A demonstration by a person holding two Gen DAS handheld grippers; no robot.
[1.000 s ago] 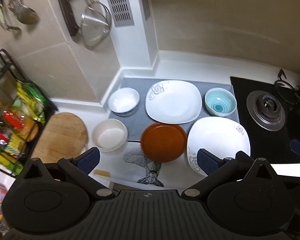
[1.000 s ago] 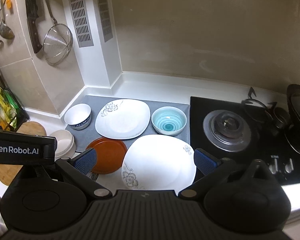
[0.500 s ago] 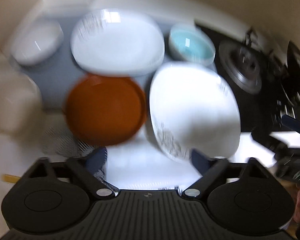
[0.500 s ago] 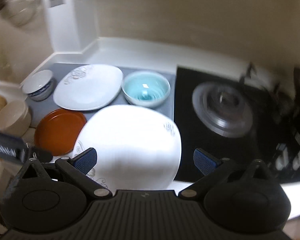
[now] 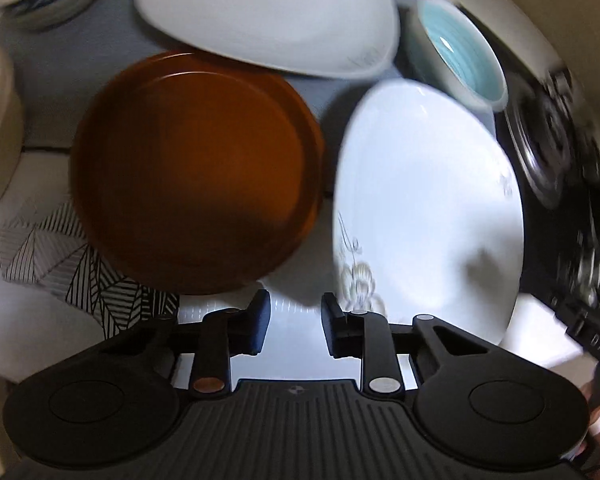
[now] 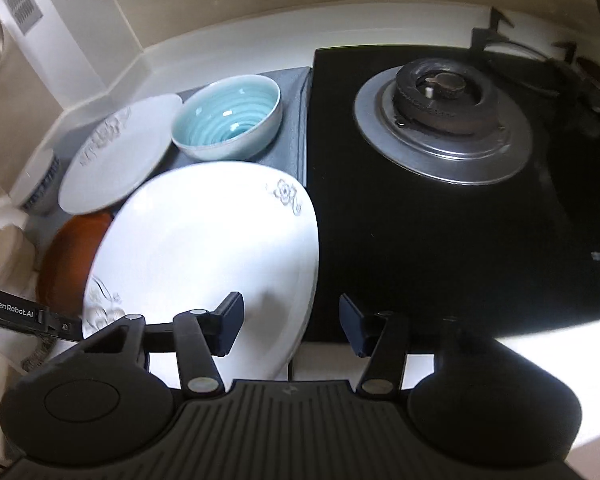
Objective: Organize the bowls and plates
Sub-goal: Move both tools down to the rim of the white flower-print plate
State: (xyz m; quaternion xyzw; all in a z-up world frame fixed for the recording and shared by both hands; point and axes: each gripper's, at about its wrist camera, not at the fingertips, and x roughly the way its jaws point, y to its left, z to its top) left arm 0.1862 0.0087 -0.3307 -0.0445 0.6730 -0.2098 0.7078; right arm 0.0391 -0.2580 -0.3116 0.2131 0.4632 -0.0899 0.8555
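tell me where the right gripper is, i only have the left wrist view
Observer: The right gripper hangs over the right edge of the near white plate, one finger above the plate and the other above the black stove glass.
Operator: is it gripping the plate
Observer: No. Its jaws have just been closing, and the plate's rim shows in the gap, but the pads do not press on it.
Operator: anything on the burner
Observer: The nearest burner is bare, with no pot on it.
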